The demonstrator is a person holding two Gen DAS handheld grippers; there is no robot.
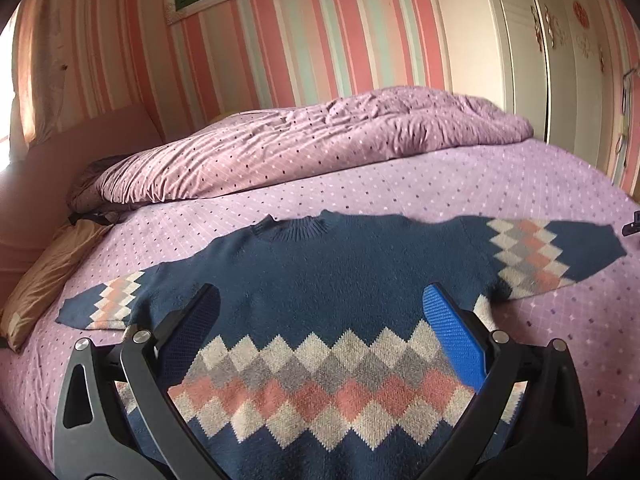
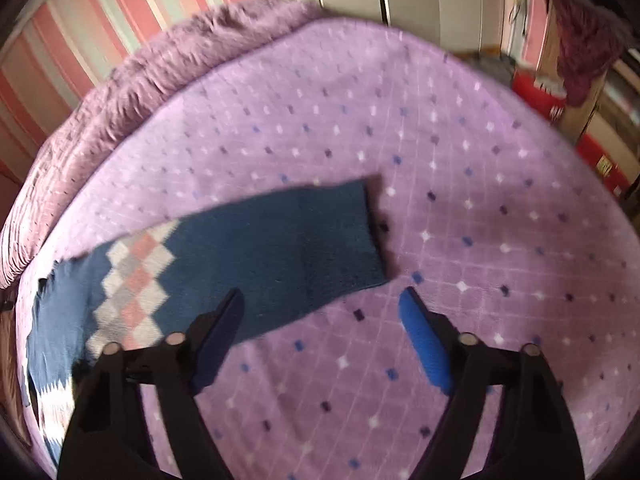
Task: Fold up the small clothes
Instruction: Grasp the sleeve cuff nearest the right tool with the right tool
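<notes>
A navy knit sweater (image 1: 320, 272) with bands of grey, cream and pink diamonds lies flat on the purple bed, sleeves spread to both sides. My left gripper (image 1: 320, 300) is open above the sweater's body, over the diamond band. In the right wrist view the sweater's right sleeve (image 2: 280, 248) lies flat, its cuff pointing right. My right gripper (image 2: 320, 312) is open just above the bed, its left finger (image 2: 224, 328) over the sleeve's lower edge and its right finger over bare sheet. A tip of the right gripper (image 1: 632, 226) shows at the far right of the left wrist view.
A rumpled purple duvet (image 1: 312, 144) lies along the back of the bed (image 1: 480, 184). A tan pillow (image 1: 44, 284) sits at the left edge. White wardrobe doors (image 1: 520, 60) stand at the right. Red boxes (image 2: 540, 92) and shelves stand beyond the bed's far right corner.
</notes>
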